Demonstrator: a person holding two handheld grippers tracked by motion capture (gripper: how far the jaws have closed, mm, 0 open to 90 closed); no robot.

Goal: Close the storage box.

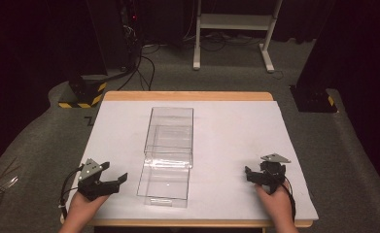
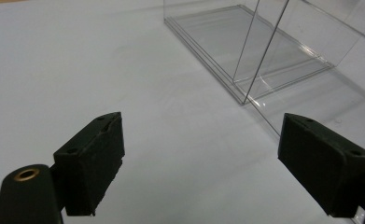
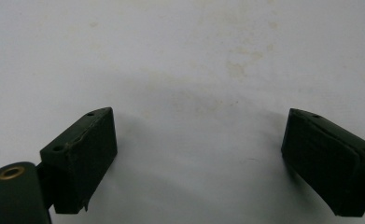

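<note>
Two grippers flanked clear plastic box [image 1: 168,155] lying mid-table on white sheet [image 1: 236,131]: left gripper [image 1: 111,183] just beside box, jaws wide apart, empty; right gripper [image 1: 255,175] well apart from box, jaws spread, empty.

Dim workroom around a small table

A wooden table [image 1: 187,96] covered by a white sheet [image 1: 236,136] stands on grey carpet [image 1: 42,141]; behind it a white metal stand [image 1: 233,22] sits before dark curtains [image 1: 27,39], black cables [image 1: 144,63] trail across the floor, and yellow-and-black striped bases [image 1: 83,94] flank the far corners
</note>
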